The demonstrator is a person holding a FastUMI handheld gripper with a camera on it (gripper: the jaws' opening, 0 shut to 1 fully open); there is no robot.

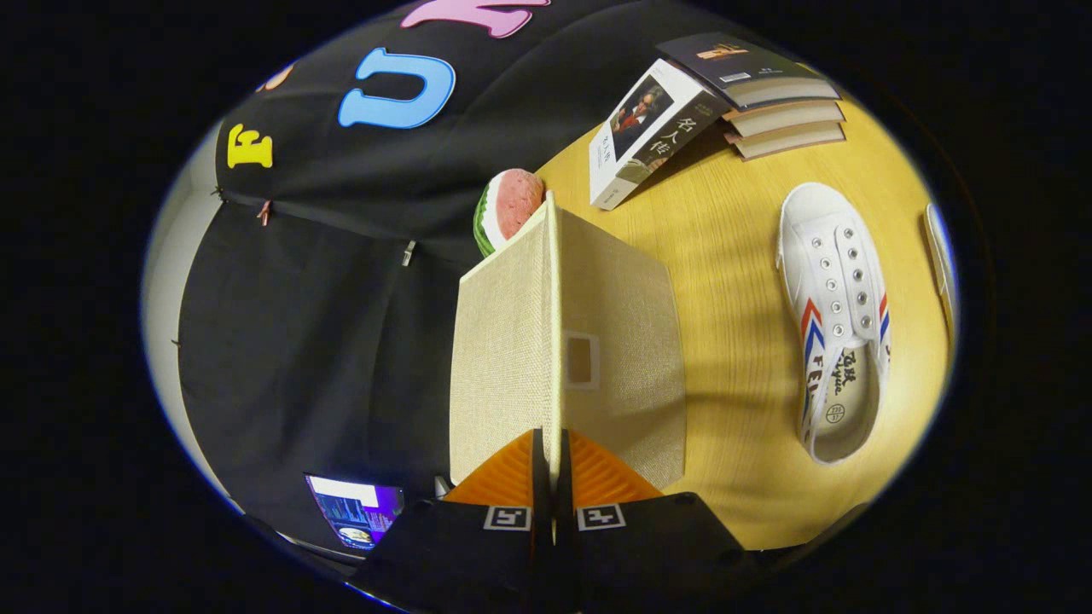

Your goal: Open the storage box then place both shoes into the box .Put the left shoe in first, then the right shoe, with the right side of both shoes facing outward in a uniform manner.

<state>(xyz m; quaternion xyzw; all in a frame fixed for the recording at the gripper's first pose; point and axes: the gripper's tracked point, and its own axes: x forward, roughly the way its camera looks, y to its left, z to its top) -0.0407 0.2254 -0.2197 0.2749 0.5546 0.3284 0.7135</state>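
Note:
My gripper [551,456] is rolled sideways, and its two orange fingers [503,476] are pressed together on the thin edge of the beige fabric lid [503,341] of the storage box. The lid stands lifted, edge-on to me, running straight ahead from the fingertips. The box's beige face with a small label window [623,358] lies on the right of the lid. A white canvas shoe [832,320] with red and blue stripes rests on the wooden table [734,256], well to the right of the box. The edge of another white shoe [938,256] peeks in past it.
A watermelon-slice toy [508,209] sits beyond the far end of the lid. One book [648,132] leans against a stack of books [768,94] at the table's back. A lit screen [354,510] glows near the left finger.

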